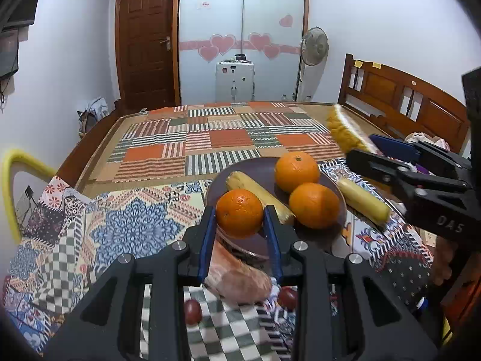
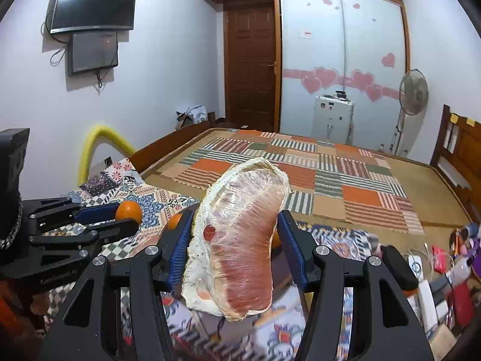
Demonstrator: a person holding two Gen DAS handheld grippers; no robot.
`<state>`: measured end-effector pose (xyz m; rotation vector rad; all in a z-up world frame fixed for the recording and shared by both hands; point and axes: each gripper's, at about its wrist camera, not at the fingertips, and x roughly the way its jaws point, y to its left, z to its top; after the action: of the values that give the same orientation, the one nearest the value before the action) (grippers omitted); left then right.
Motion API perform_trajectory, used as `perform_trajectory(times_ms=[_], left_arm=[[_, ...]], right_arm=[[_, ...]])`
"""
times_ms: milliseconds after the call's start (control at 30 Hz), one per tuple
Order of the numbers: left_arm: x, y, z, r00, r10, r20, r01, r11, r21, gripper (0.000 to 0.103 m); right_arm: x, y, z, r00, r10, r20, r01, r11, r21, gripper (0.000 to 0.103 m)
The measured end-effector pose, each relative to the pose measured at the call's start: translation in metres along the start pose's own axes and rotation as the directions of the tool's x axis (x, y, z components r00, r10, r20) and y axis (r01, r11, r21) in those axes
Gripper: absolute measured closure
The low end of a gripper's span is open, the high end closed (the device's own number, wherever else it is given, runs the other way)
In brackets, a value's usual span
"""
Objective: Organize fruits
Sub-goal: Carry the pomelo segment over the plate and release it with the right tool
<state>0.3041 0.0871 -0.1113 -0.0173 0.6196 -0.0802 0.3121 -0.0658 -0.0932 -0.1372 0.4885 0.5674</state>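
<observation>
left gripper (image 1: 240, 221) clenched on round orange fruit (image 1: 239, 213) over dark purple round plate (image 1: 249, 177) | right gripper (image 2: 235, 232), marked "DAS", gripped plastic-wrapped pink pomelo wedge (image 2: 237, 243) | plate carried two oranges, one yellow corn cob (image 1: 259, 197) | second cob (image 1: 362, 200) lay beside plate

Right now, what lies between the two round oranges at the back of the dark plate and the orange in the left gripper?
A yellow banana, lying diagonally across the plate, shown in the left wrist view.

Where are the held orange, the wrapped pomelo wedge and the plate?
held orange (image 1: 239, 213), left wrist view, middle of its peel
wrapped pomelo wedge (image 2: 240, 240), right wrist view, pink flesh under the film
plate (image 1: 264, 167), left wrist view, bare far part of its surface
</observation>
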Motion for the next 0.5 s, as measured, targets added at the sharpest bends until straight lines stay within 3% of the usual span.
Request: perform_trajectory(times_ms=[233,500], left_arm=[[0.015,0.008,0.007,1.000,0.017,0.005,-0.017,1.000,0.000,0.071],[0.027,0.019,0.009,0.999,0.037,-0.003,-0.037,0.999,-0.007,0.071]], right_arm=[[0.034,0.002,0.009,0.998,0.032,-0.050,-0.033,0.999,-0.020,0.051],[0.074,0.006,0.010,0.984,0.051,-0.169,-0.063,0.996,-0.063,0.051]])
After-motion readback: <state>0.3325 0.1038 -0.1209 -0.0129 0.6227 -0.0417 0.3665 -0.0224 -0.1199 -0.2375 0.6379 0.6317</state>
